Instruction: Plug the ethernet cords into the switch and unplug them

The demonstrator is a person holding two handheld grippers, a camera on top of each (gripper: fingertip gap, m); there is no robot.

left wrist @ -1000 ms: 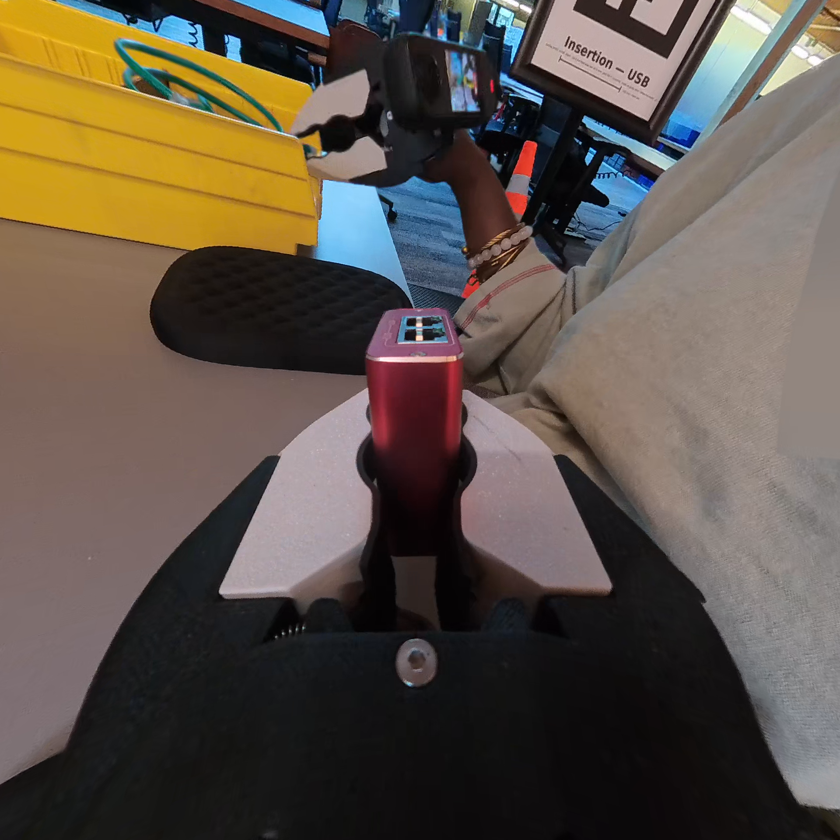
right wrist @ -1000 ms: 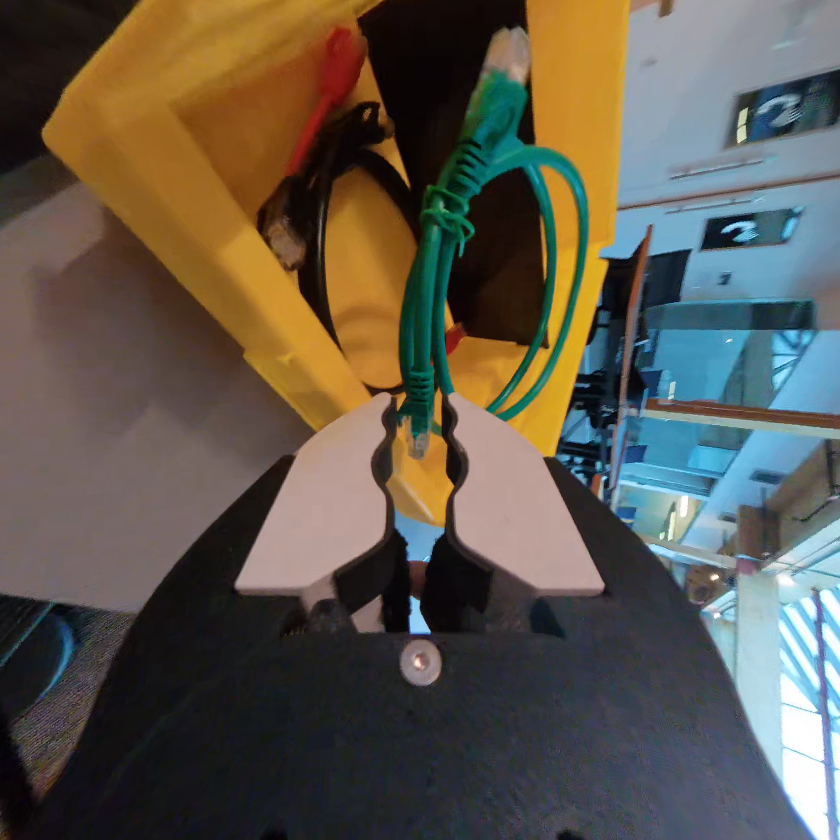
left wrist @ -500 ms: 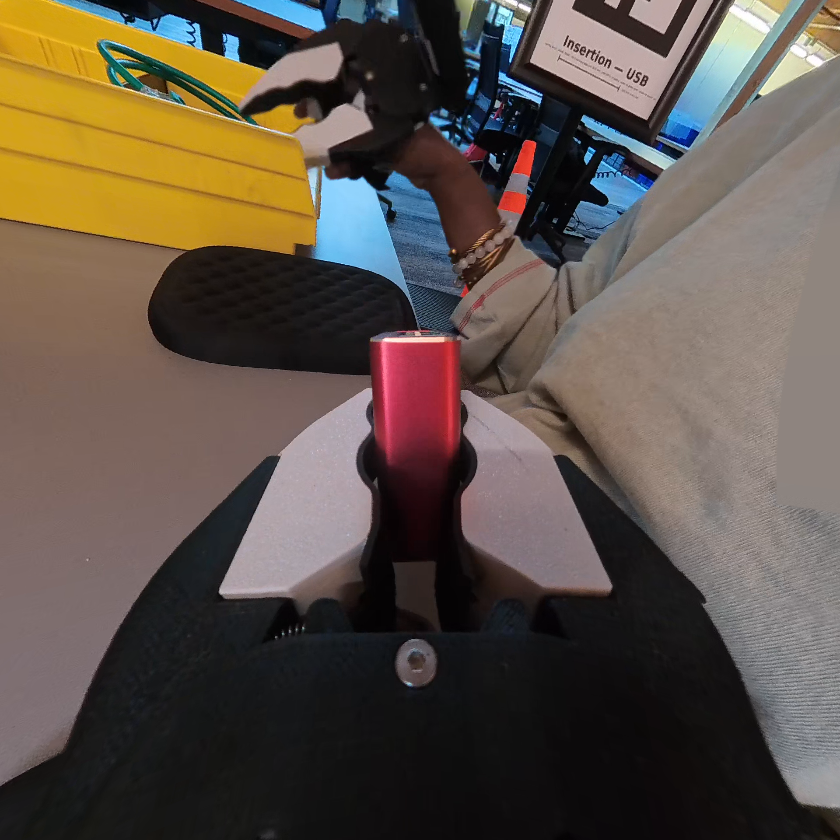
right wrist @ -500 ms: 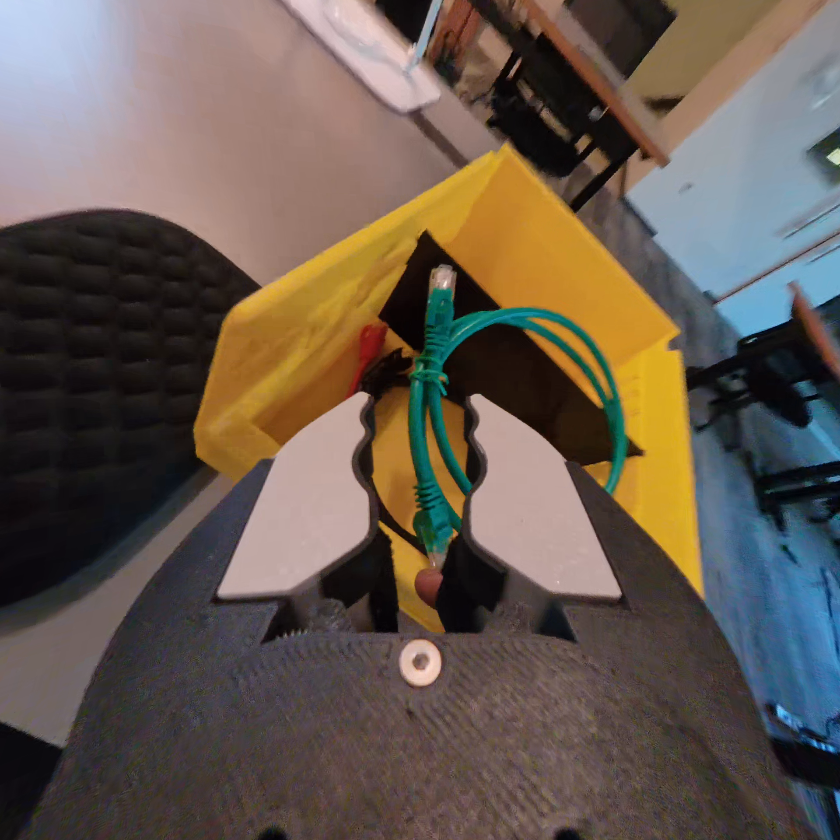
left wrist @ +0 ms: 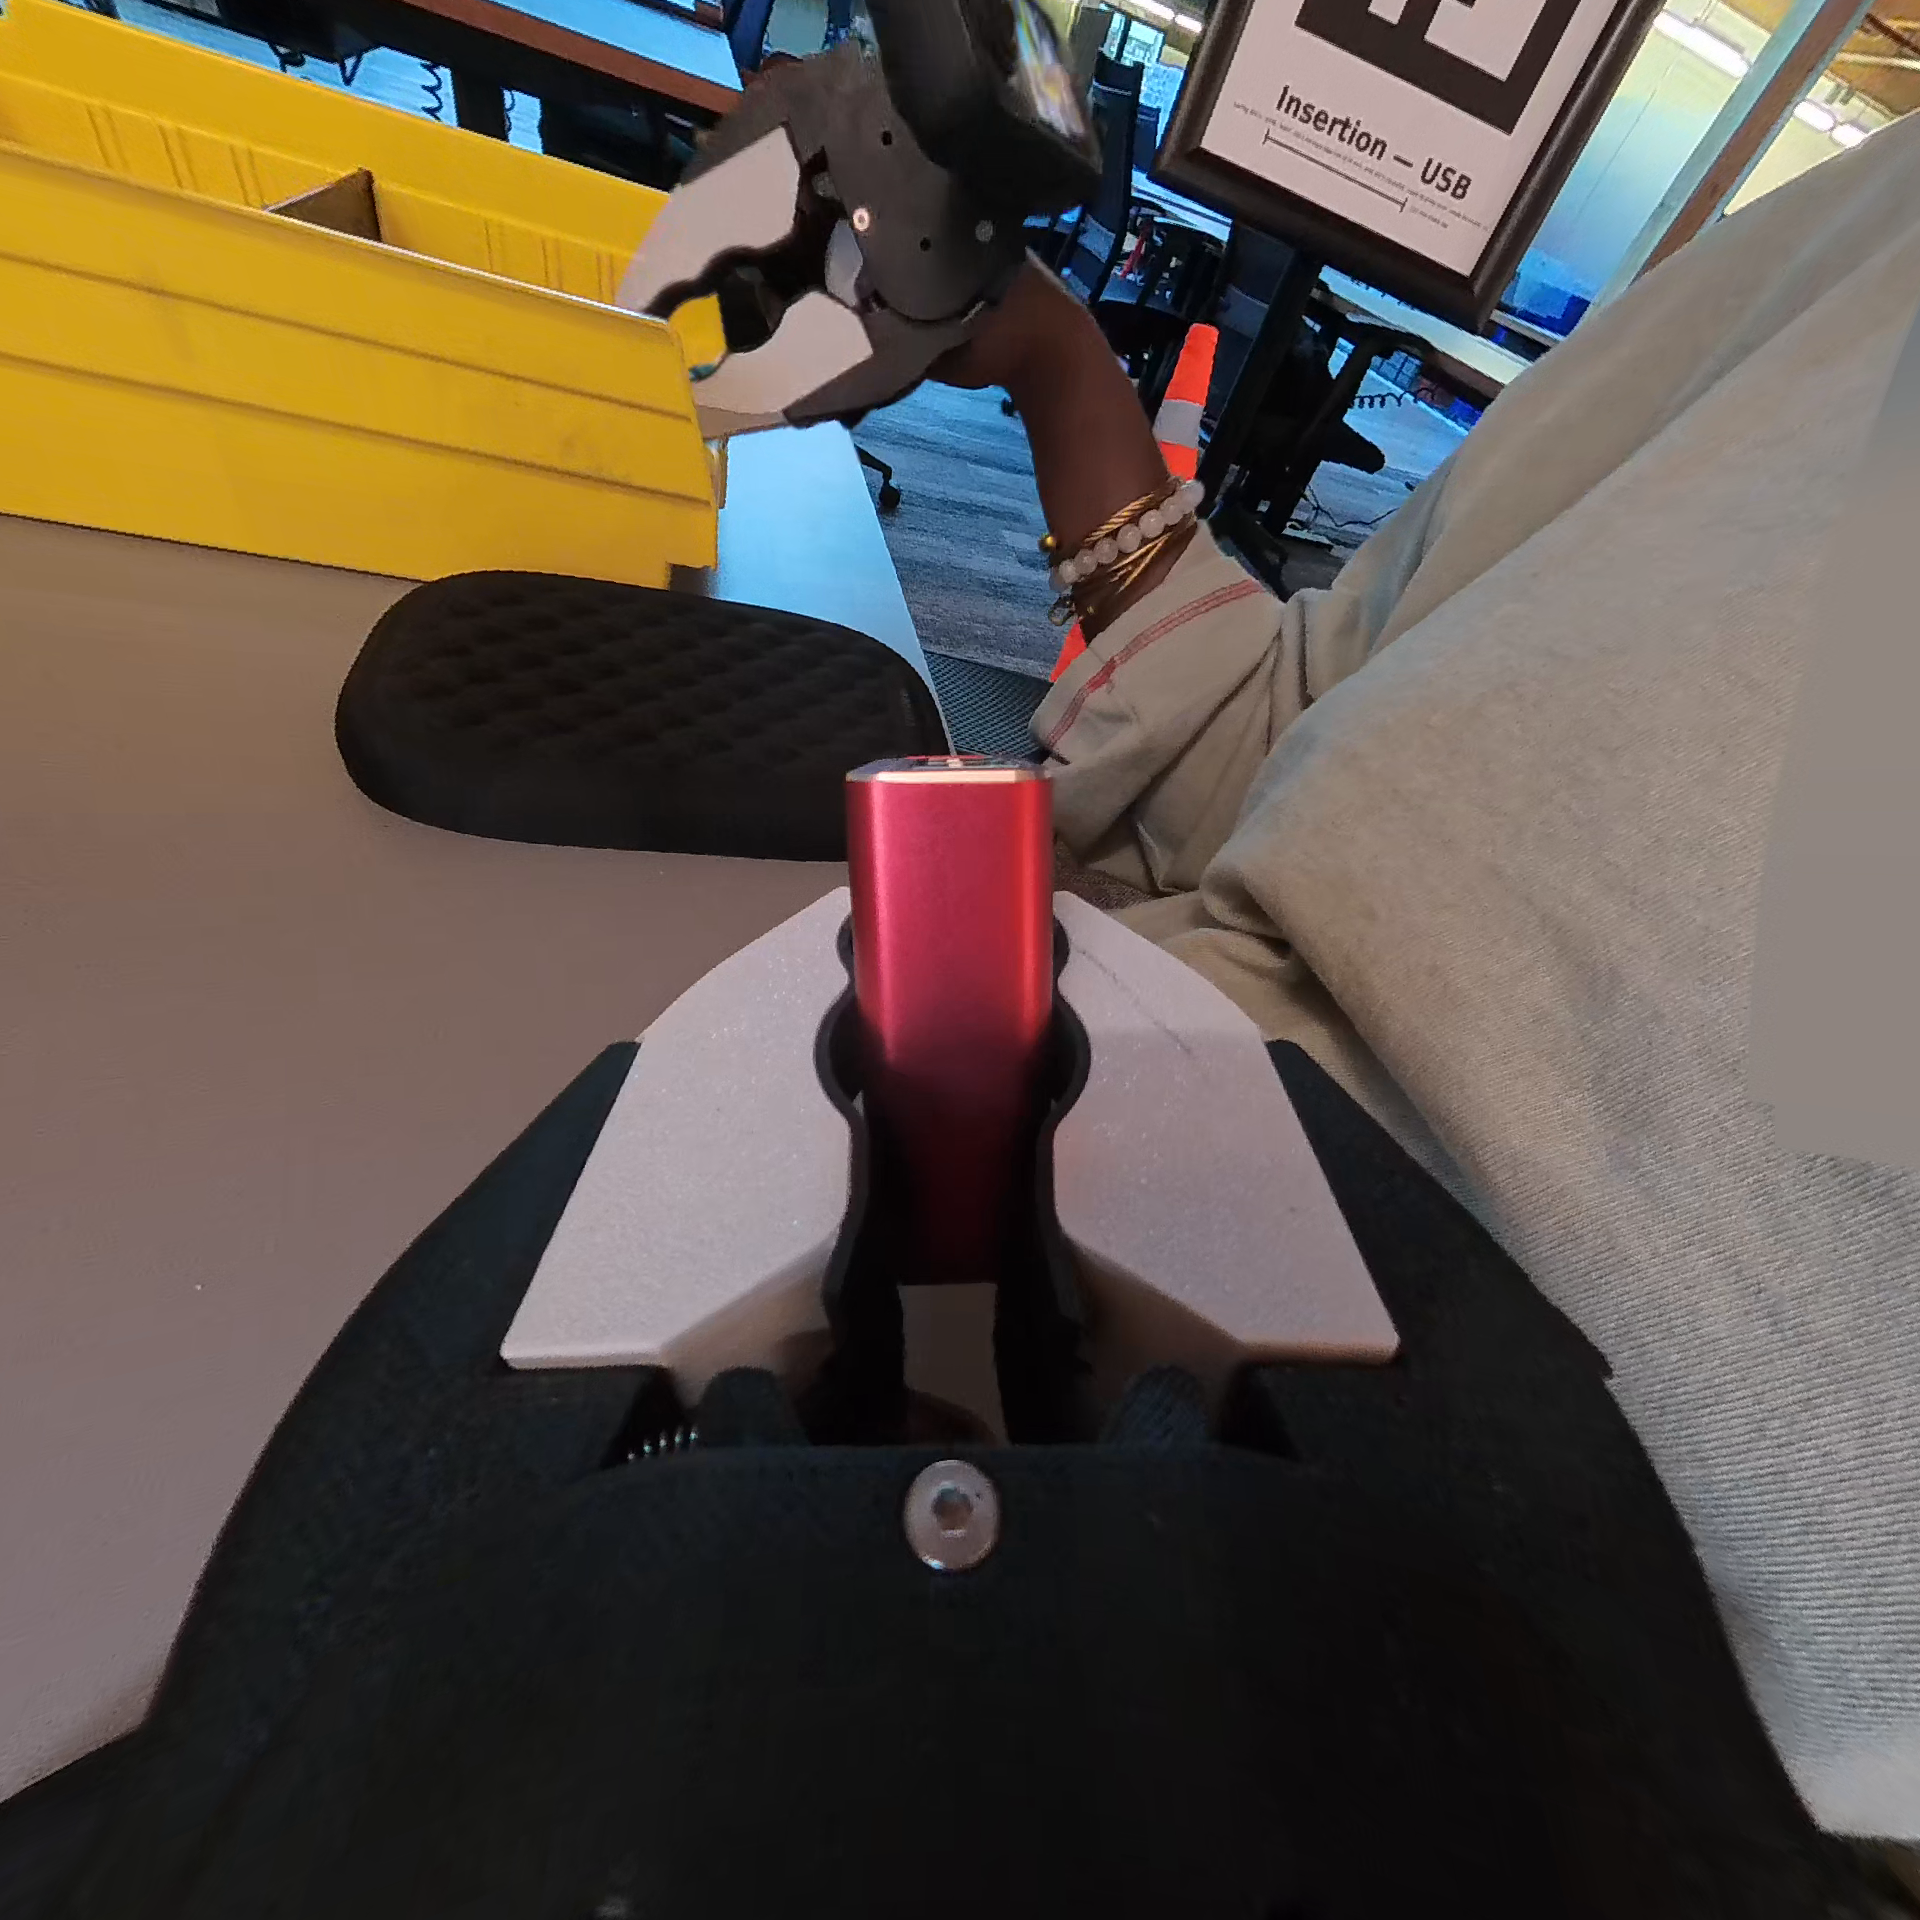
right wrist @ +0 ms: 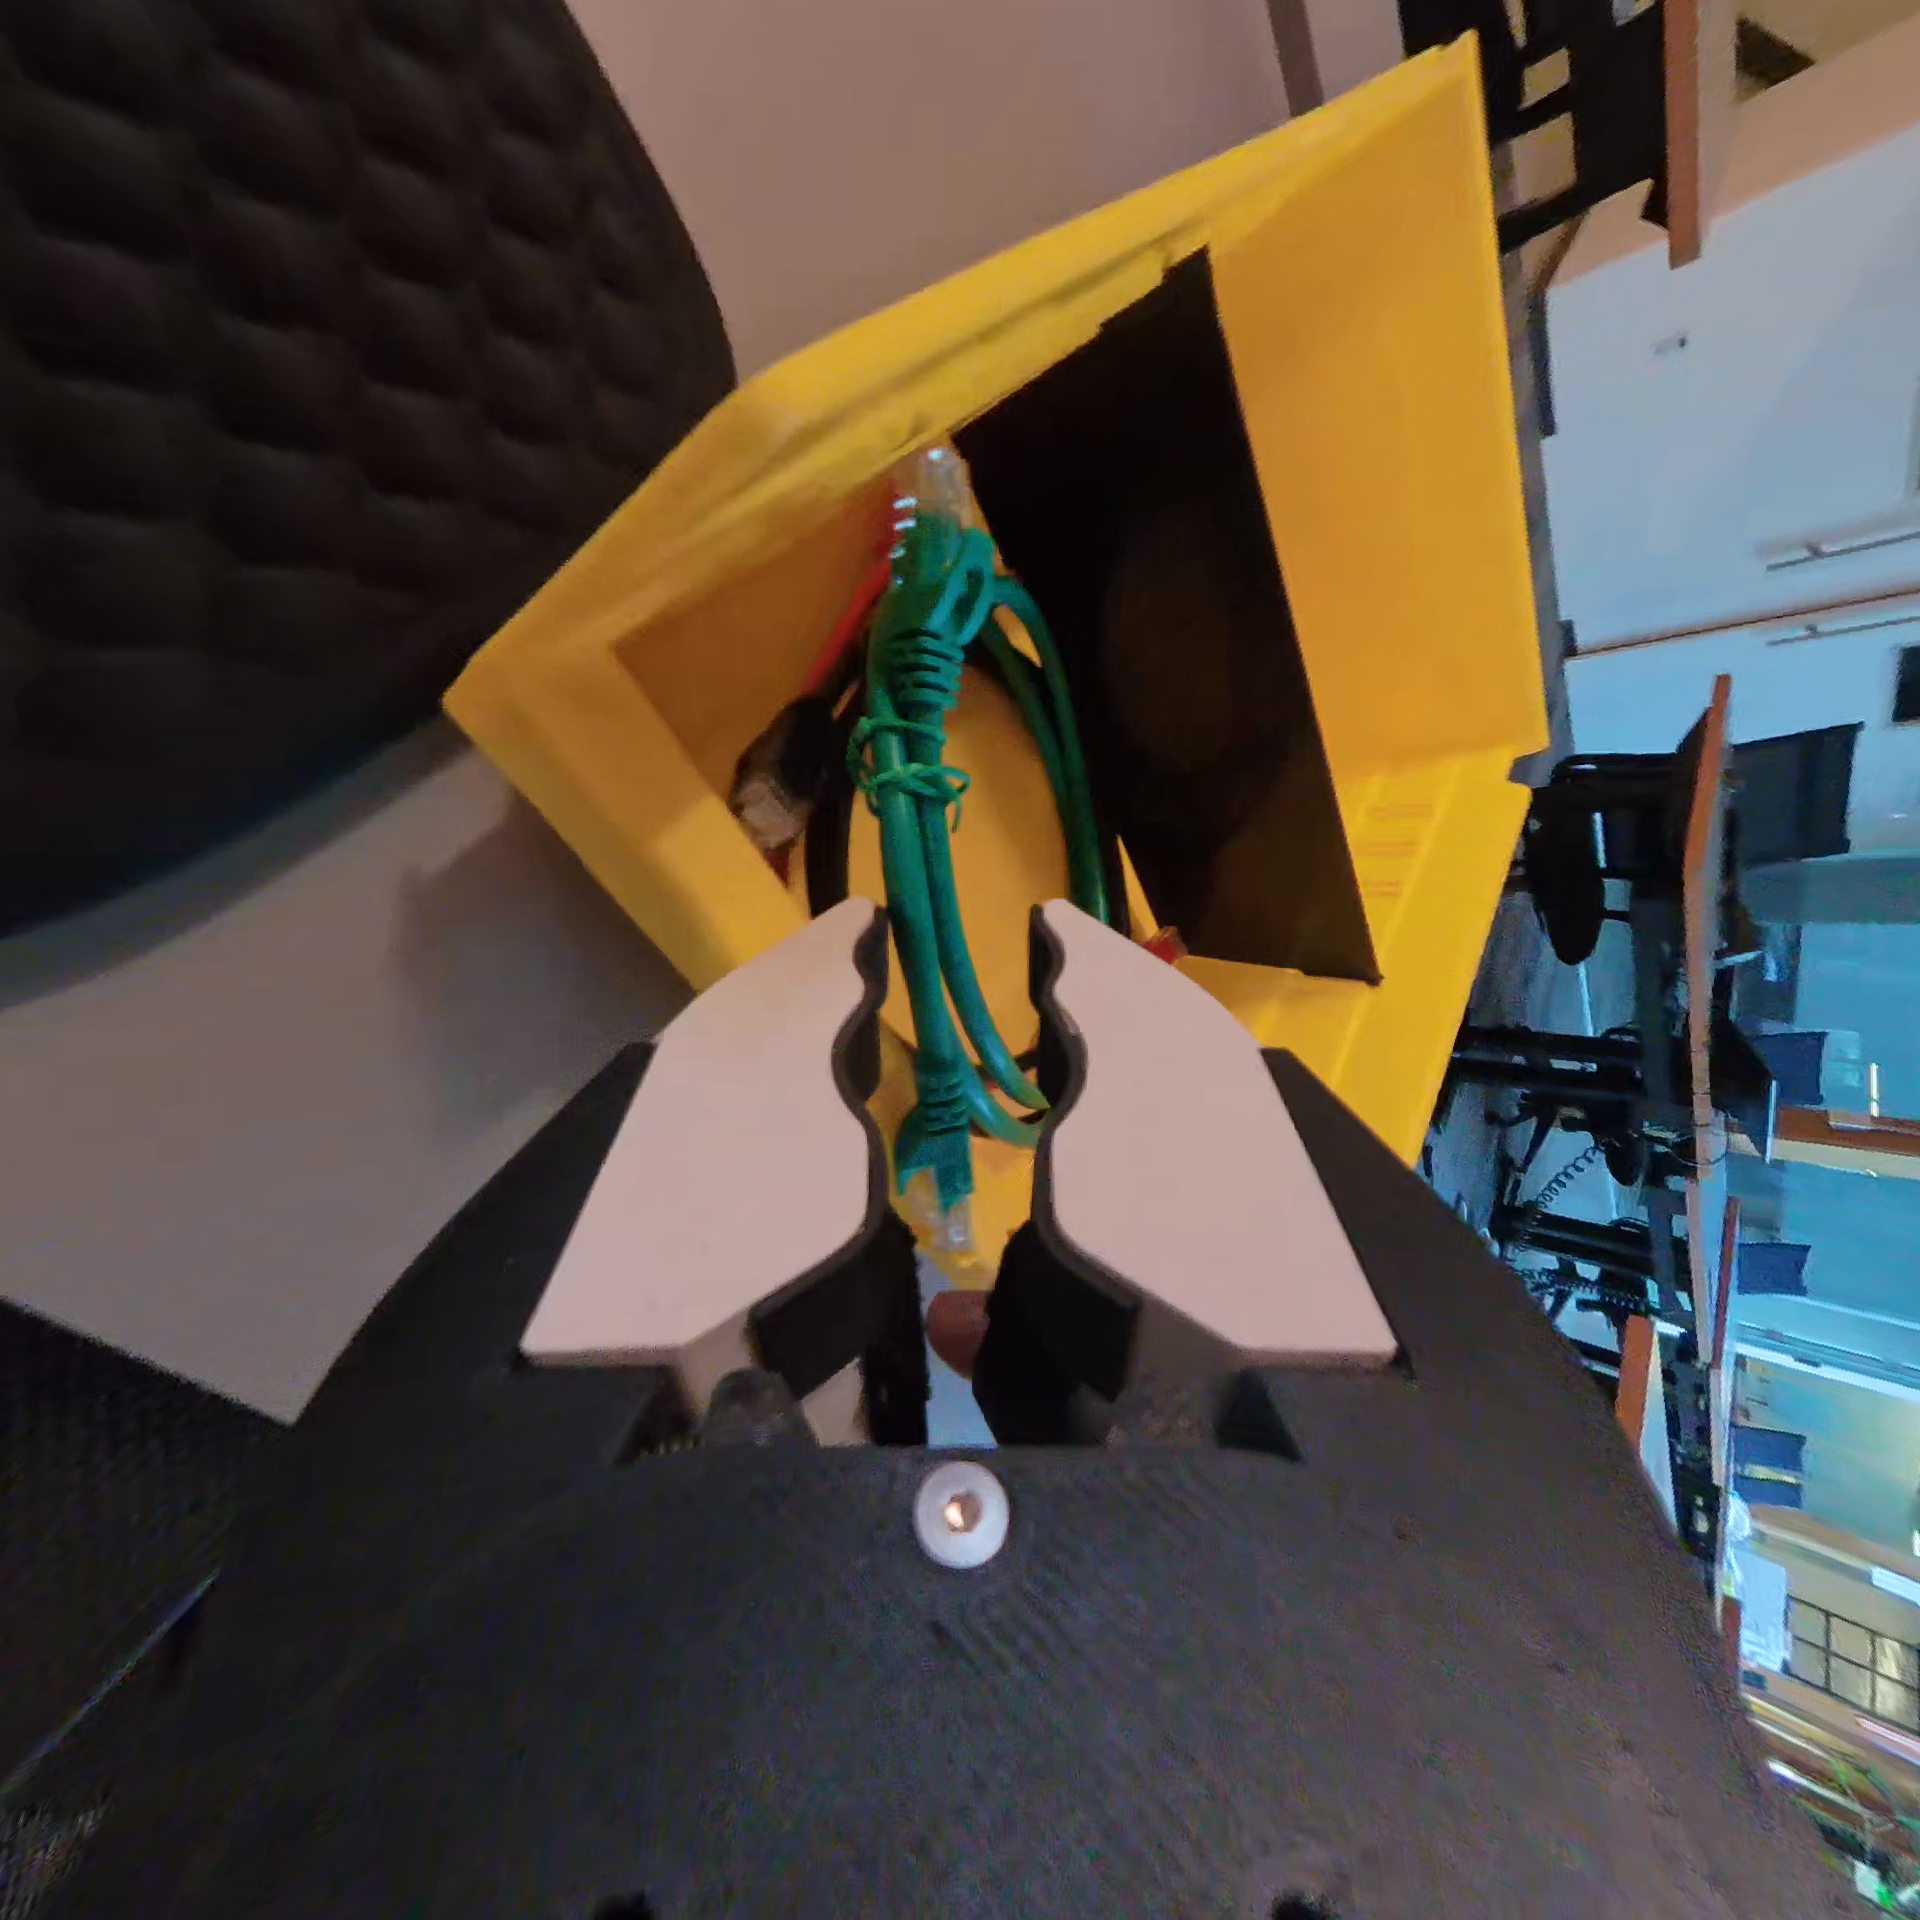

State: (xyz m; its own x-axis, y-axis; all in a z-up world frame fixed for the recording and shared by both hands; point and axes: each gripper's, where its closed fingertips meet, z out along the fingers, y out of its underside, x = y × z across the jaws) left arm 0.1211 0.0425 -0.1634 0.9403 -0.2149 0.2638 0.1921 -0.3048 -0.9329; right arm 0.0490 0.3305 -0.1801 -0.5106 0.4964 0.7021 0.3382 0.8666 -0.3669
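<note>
On the tabletop [left wrist: 260, 1039], going from left to right in the left wrist view, a yellow bin [left wrist: 343, 416] stands at the far left, a black quilted pad [left wrist: 623, 707] lies just nearer and to its right, and the left tool [left wrist: 951, 997] rises in the near middle. This tool is clamped on the red switch [left wrist: 948, 935], holding it upright so that its port end faces up and away, probably to present the sockets for a plug. The ports themselves barely show from this angle. To the right a person's grey sleeve [left wrist: 1455, 831] fills the edge of the view.

Over the right end of the bin hangs the right tool [left wrist: 717, 343], gripped by a hand [left wrist: 1029, 343]. Its own camera looks down into the bin, where a green ethernet cord [right wrist: 914, 831] lies coiled and tied with a twist of wire, beside a black cord [right wrist: 774, 790] and a bit of red cable. The right tool [right wrist: 956, 961] stands narrowly apart, its fingers [right wrist: 727, 1143] straddling the green cord; the near clear plug [right wrist: 945, 1216] sits between them, deep toward the hinge. Whether the pads touch the cord I cannot tell, but a gap shows on both sides.

The step in hand looks like picking up the green cord by its plug end. Since the plug lies so far back, closing there may catch the boot or the doubled strands, which would leave the plug poorly aimed for the switch.
</note>
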